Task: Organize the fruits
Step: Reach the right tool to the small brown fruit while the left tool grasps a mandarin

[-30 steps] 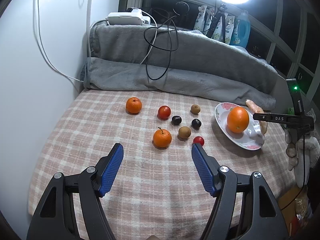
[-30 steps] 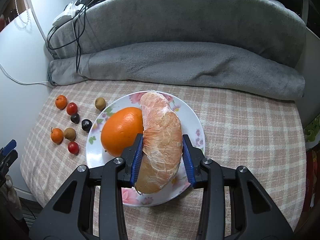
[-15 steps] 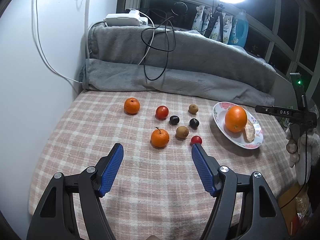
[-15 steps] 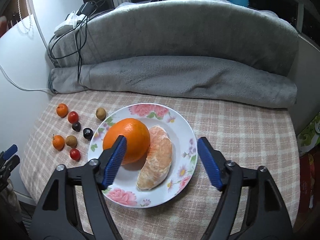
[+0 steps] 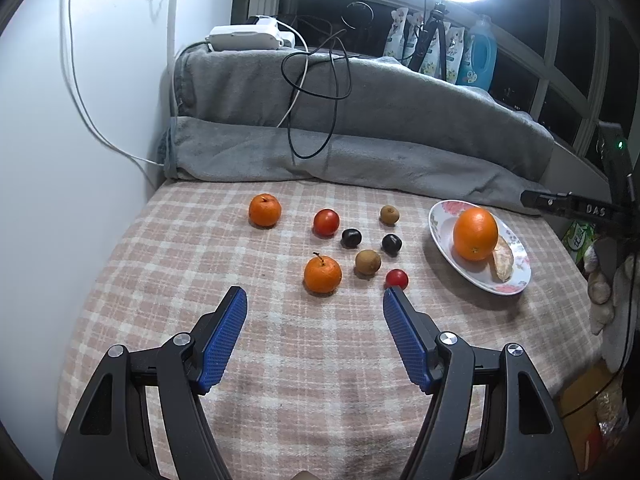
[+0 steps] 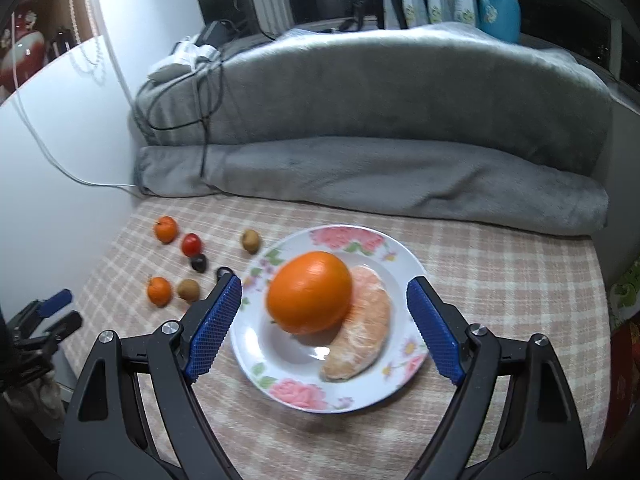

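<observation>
While hovering above the floral plate (image 6: 404, 264), right gripper (image 6: 325, 285) spreading its jaws apart, blue pads clear of everything, gripping nothing. Framing, between those pads, a large orange (image 6: 309, 291) and a peeled citrus segment (image 6: 362, 330), both lying on the plate and touching each other, orange to the left of the segment. Sitting left of the plate on the checked cloth (image 6: 500, 256), a loose cluster of small fruits: two little oranges, a red one, brown ones and dark ones.

Left gripper (image 5: 315, 295) hanging over the bare cloth with jaws parted wide, likewise gripping nothing and touching nothing. Lying just beyond its right fingertip, a small red fruit (image 5: 397, 278); a small orange (image 5: 322, 275) resting beyond the gap, near the middle. Showing at the far right of the left view, the plate with both pieces on it.
</observation>
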Tool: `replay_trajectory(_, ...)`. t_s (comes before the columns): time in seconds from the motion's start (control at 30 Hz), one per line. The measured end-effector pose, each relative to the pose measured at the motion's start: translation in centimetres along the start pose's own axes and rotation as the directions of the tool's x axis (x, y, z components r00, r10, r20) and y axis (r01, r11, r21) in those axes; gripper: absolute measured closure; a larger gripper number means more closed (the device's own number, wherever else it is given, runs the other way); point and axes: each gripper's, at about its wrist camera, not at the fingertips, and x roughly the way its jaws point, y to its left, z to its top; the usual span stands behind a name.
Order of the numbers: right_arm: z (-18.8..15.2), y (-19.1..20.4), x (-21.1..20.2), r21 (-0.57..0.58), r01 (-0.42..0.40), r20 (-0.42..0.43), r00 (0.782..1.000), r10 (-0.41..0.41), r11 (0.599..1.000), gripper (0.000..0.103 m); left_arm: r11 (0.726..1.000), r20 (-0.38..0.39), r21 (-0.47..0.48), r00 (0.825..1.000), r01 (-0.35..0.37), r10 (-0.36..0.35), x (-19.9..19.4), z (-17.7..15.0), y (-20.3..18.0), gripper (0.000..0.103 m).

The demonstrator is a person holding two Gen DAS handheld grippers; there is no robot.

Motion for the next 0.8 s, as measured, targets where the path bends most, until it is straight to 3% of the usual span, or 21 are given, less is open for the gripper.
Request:
replay_trajectory(0.4,1.8,2.7,1.1,-0.021,-0.103,-0.005,0.995,0.103,0.994,0.016,1.0,-0.028,-0.001,1.0,0.0,0.0,1.8,0.0,0.4,0.032)
replay_trajectory(0.8,3.8,4.7,5.5,-0.02,-0.166,-0.097,0.982,0.164,0.986,0.017,0.998,-0.075,-0.005,0.996,0.056,-0.056,4.3,0.5,0.7,0.033)
